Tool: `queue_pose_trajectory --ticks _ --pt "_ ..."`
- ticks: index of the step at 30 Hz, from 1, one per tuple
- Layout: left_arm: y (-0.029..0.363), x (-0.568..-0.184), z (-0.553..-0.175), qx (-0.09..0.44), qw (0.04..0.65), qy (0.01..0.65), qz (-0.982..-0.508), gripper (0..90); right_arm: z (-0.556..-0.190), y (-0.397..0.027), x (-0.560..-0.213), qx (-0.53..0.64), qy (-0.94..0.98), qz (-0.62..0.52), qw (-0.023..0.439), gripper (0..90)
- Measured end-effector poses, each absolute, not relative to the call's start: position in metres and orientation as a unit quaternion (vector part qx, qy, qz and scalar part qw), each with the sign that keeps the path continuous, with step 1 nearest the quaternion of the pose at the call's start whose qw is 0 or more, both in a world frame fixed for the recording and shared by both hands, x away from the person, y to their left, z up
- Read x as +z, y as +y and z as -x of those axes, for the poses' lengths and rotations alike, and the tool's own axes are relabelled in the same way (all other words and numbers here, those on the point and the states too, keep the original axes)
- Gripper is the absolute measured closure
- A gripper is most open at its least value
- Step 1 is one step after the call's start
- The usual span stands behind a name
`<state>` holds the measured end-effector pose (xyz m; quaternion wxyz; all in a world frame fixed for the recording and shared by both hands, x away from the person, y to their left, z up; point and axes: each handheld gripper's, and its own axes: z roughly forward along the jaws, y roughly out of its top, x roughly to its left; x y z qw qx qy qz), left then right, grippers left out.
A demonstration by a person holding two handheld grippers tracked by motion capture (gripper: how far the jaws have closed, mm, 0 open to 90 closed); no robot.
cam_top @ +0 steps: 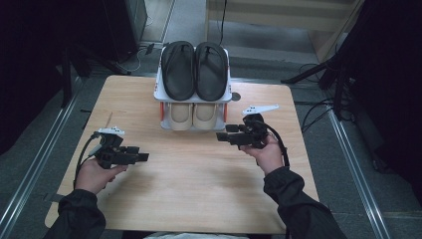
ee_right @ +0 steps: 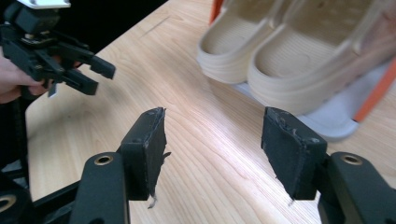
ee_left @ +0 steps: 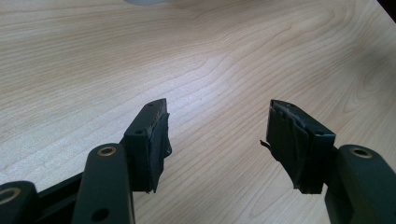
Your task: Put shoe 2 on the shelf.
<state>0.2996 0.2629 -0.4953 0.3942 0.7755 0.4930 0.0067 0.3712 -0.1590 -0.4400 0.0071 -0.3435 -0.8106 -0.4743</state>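
Observation:
A white two-tier shoe rack (cam_top: 158, 90) stands at the table's far middle. A pair of black slippers (cam_top: 194, 69) lies on its top shelf and a pair of beige slippers (cam_top: 192, 115) on its lower shelf. My right gripper (cam_top: 225, 133) hovers just right of the rack's front, open and holding nothing. In the right gripper view its jaws (ee_right: 212, 135) point at the wood in front of the beige slippers (ee_right: 280, 56). My left gripper (cam_top: 144, 154) is low over the table's left side, open and holding nothing, with bare wood between its jaws (ee_left: 217, 126).
The wooden table (cam_top: 199, 189) has bare surface between the two hands and toward the near edge. The rack's orange posts (ee_right: 373, 93) flank its lower shelf. Dark stands and cables (cam_top: 318, 107) crowd the floor around the table. The left gripper (ee_right: 100, 74) appears far left in the right gripper view.

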Motion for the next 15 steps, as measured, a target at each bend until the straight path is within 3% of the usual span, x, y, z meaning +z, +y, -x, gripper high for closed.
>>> queue_pose_trajectory --ticks 15 --pt "0.26 -0.496 -0.3 0.005 0.392 0.488 -0.78 39.3 -0.364 -0.18 -0.459 -0.463 -0.809 0.362 -0.019 41.5"
